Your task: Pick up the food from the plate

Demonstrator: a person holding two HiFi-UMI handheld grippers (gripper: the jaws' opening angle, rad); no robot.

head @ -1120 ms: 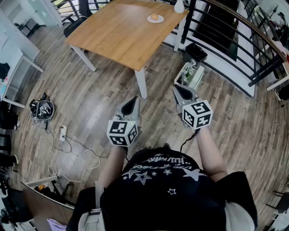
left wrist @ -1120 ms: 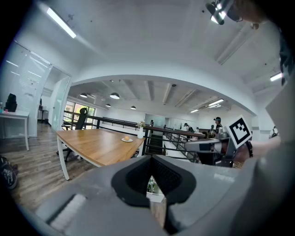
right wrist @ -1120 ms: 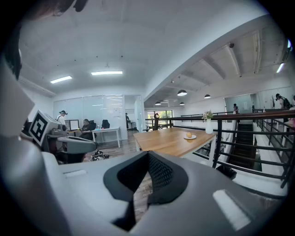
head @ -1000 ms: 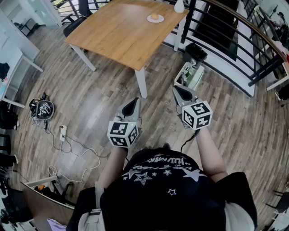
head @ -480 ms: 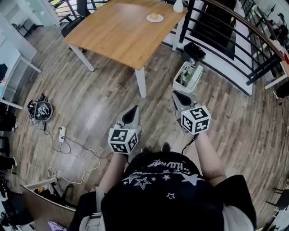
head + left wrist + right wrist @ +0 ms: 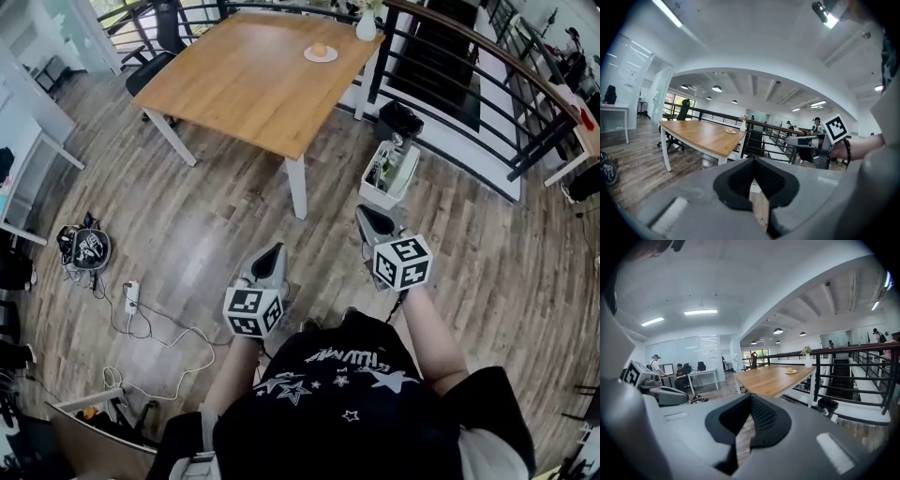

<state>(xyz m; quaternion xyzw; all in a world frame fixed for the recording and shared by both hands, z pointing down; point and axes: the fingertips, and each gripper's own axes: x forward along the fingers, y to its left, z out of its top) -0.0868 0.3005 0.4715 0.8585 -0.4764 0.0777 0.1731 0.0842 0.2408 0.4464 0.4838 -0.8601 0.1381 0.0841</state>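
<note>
Standing well back from the wooden table (image 6: pixel 253 80), I have both tools empty. The left gripper (image 6: pixel 272 251) and the right gripper (image 6: pixel 365 216) each have their jaws pressed together on nothing, pointing out over the floor.

The food (image 6: pixel 320 48) is a small round orange thing, maybe a bun or a fruit; it is too small for me to tell. It sits on a white plate (image 6: pixel 309 55) near the table's far corner, close to the railing-side edge and near a white vase (image 6: pixel 366 26).

My worries from here:
- Arriving with the jaws closed would only shove the food off the plate, or slide the plate toward that edge.
- A wide swing of the right tool could knock the vase.
- On the walk in, the white crate (image 6: pixel 389 173) by the table leg and the loose cables (image 6: pixel 141 305) could trip me.

The tabletop is smooth pale wood and the floor is wood plank. The room is an open office with a black railing (image 6: pixel 469 75) running alongside.
</note>
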